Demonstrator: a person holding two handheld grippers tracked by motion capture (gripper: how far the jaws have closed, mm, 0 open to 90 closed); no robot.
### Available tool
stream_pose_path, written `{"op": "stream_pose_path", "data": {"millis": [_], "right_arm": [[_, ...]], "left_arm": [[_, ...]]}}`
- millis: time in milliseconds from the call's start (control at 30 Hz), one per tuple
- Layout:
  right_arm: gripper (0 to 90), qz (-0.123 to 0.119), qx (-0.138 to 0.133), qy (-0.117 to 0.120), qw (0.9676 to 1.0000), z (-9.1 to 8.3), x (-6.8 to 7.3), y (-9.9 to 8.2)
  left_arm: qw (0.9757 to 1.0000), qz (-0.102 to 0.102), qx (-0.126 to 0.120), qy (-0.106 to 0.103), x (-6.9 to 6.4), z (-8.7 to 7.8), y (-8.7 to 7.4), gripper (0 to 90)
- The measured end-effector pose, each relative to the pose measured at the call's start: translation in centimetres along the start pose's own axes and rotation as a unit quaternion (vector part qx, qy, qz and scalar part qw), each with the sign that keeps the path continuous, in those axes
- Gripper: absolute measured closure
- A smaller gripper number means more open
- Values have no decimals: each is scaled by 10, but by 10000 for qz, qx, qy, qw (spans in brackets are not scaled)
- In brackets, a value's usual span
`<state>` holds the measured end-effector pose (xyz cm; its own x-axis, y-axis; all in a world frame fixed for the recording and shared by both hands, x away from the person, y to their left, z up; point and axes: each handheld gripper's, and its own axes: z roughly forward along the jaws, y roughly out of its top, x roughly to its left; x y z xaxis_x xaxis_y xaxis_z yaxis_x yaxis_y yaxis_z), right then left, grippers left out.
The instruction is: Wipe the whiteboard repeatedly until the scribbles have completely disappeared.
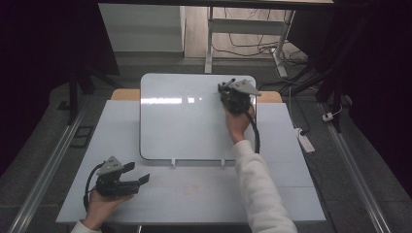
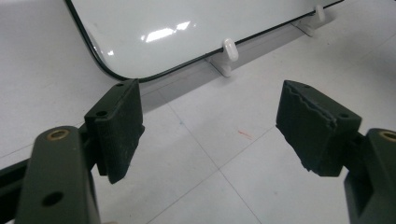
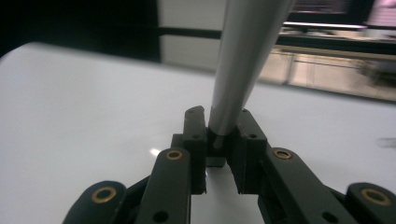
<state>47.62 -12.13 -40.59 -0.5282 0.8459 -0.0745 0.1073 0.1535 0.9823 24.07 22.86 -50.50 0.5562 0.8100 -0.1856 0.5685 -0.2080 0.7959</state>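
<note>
A white board (image 1: 184,126) with a thin dark rim lies flat on the table, tilted slightly. At its far right corner my right gripper (image 1: 226,88) is held by a hand in a white sleeve. In the right gripper view that gripper (image 3: 222,133) is shut on a grey pen barrel (image 3: 243,60), which stands up out of the jaws over the board's surface (image 3: 70,102). My left gripper (image 1: 138,173) rests near the table's front left corner, open, with nothing between its black pads (image 2: 119,126), and points toward the board's near edge (image 2: 154,74).
Two white clips (image 2: 229,49) stick out from the board's near edge. A small red mark (image 2: 243,135) is on the white table (image 1: 272,189) in front of the board. Beyond the table are a desk frame (image 1: 210,43), floor cables and a power strip (image 1: 306,141).
</note>
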Motion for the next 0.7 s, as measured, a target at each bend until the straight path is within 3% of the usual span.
{"op": "stream_pose_path", "data": {"millis": [67,100,133,233,300,333,400,467,500,600,667,700], "right_arm": [[775,-334,62,75,9994,1,14,-6],[775,-306,23,89,9995,0,13,-7],[775,-121,-20,59,9999,-2,6,-6],[775,285,-145,-501,9982,-10,-19,-4],[775,336,-190,-572,9976,-12,-19,-5],[774,261,-173,-536,9981,-11,-13,-7],[775,56,-106,-201,9997,-6,1,-9],[775,-223,-69,-156,9996,-5,7,-10],[775,-153,-76,-131,9998,-5,1,-8],[775,266,-200,-442,9985,-8,-21,-2],[775,209,-142,-460,9986,-6,-20,0],[775,97,-124,-335,9993,-4,-14,-1]], "left_arm": [[10000,13,25,-11,-1,1,0,235],[10000,25,17,-8,-2,0,0,235],[10000,16,2,-8,-2,-1,-1,235],[10000,-6,-30,4,-1,-3,-1,235],[10000,-16,-25,8,0,-2,0,235],[10000,-20,-15,1,0,-1,0,235],[10000,0,11,-13,0,0,0,235],[10000,11,14,-14,-1,0,0,234],[10000,10,13,-19,-1,0,0,235],[10000,6,-6,-14,-1,-1,0,235],[10000,-8,-2,-18,0,0,0,235],[10000,-9,4,-21,0,1,0,235]]}}
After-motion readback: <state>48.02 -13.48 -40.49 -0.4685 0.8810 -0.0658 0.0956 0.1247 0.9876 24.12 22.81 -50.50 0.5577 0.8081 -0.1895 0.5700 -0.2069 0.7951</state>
